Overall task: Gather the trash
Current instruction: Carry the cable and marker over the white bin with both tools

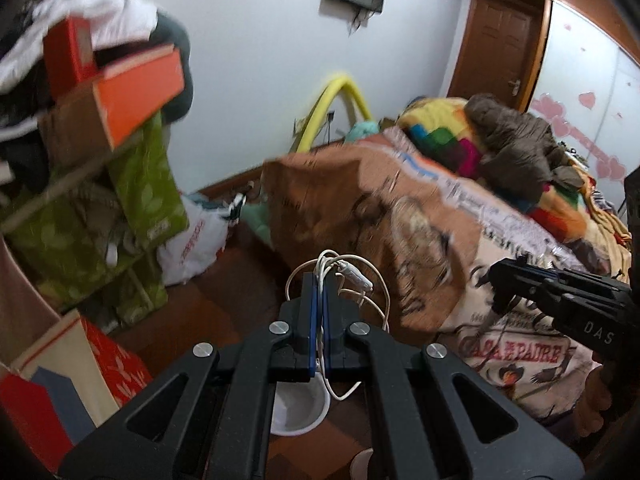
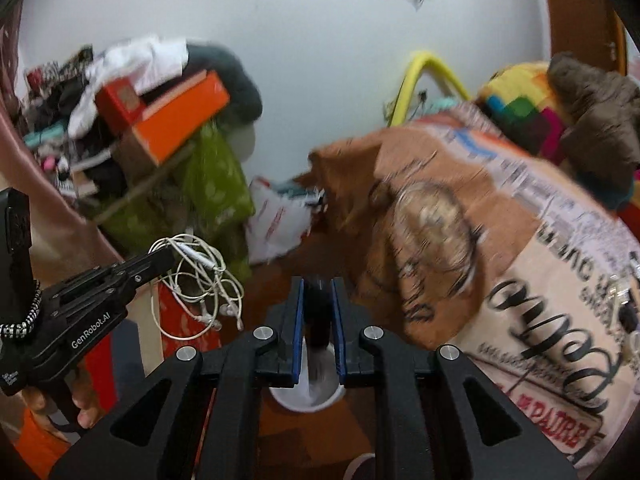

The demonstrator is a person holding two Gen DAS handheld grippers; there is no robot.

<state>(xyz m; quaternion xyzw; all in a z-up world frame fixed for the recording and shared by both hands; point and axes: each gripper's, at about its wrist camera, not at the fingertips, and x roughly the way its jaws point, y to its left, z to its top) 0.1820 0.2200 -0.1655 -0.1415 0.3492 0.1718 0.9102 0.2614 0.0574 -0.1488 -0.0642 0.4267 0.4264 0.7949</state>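
Your left gripper [image 1: 319, 280] pinches a tangled white earphone cable [image 2: 200, 280] above the white plastic bin [image 1: 298, 410], while your right gripper [image 2: 318, 284] clamps a dark cylindrical object [image 2: 318, 312] over it.

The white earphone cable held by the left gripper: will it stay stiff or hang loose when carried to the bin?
The white earphone cable probably hangs floppy: its loops already droop below the left gripper. It seems light. Loose loops might snag on something, or miss the white bin.

Hidden and blurred
White bin [image 2: 306, 394] mostly behind tongs; dark object [image 2: 318, 312] between right tongs smeared, unidentifiable; bedspread print [image 2: 432, 216] motion-blurred.
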